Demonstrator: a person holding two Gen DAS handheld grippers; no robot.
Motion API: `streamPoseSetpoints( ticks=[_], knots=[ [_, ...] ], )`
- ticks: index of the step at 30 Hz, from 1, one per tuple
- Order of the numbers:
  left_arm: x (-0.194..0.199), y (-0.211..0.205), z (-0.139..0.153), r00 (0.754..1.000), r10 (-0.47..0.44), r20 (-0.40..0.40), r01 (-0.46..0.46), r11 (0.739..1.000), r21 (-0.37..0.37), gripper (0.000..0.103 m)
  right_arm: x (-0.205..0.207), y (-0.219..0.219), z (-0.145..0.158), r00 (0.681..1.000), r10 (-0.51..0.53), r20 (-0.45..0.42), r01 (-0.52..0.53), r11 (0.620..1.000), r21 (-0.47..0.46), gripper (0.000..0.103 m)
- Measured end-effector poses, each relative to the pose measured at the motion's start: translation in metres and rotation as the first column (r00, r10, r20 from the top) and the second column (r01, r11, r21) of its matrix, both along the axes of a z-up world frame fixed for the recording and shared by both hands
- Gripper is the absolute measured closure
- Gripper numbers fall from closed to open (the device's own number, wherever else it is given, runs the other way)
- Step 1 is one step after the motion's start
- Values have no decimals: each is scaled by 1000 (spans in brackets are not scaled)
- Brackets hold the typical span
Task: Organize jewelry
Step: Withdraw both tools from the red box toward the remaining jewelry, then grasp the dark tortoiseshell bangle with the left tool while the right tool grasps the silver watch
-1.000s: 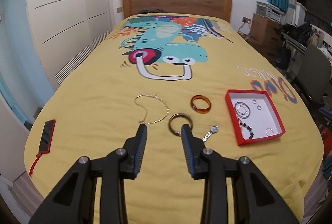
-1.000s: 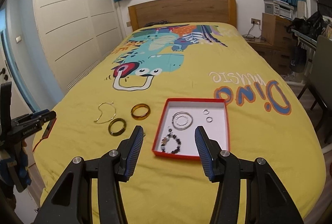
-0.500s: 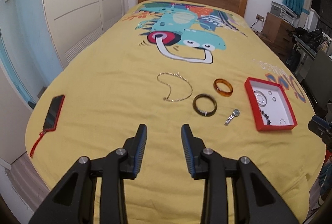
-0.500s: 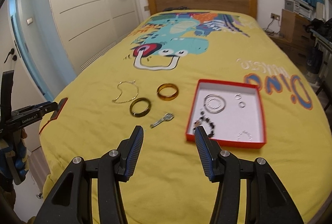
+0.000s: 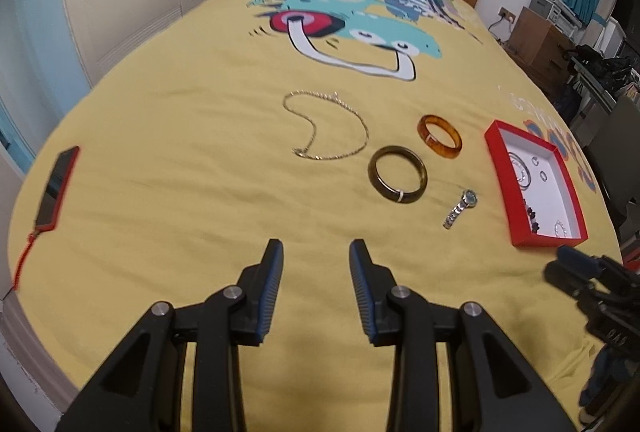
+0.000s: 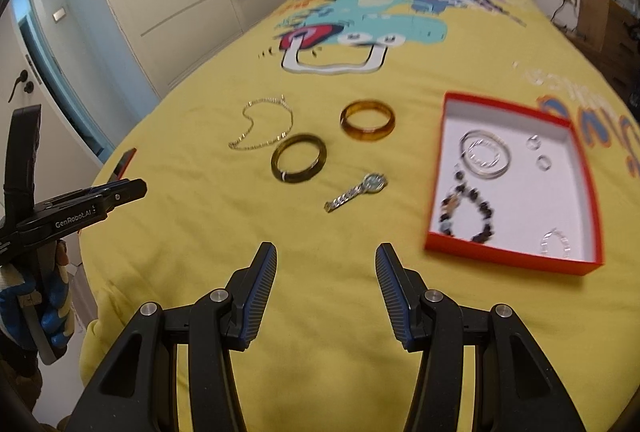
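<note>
Lying left of the red tray (image 6: 516,259) were a watch (image 6: 356,193) and two bangles; both grippers, left (image 5: 316,252) and right (image 6: 326,256), gaped empty.

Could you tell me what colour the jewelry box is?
Red outside, white inside; clearest in the right wrist view.

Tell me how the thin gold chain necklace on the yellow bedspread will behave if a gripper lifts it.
The thin gold chain necklace lies in a loose, wavy loop, so it is probably floppy and would dangle. Its fine links look light. Lying flat on the soft yellow bedspread, it may be hard to pinch.
</note>
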State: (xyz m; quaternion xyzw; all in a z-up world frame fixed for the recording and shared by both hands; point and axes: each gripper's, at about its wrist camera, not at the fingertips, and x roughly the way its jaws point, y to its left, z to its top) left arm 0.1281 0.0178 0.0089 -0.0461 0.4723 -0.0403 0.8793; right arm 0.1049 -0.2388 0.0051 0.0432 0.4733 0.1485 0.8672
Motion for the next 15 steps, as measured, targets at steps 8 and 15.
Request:
streamPoseSetpoints(
  ticks=[8,15],
  knots=[
    [52,-21,-32,997,-35,-68,33,999,-36,70,45,8,-41,995,-46,-91,47,999,5,52],
    [96,-41,-56,993,-63,-104,58,997,-52,70,85,9,-64,986,-90,-137,89,996,-7,52]
  ],
)
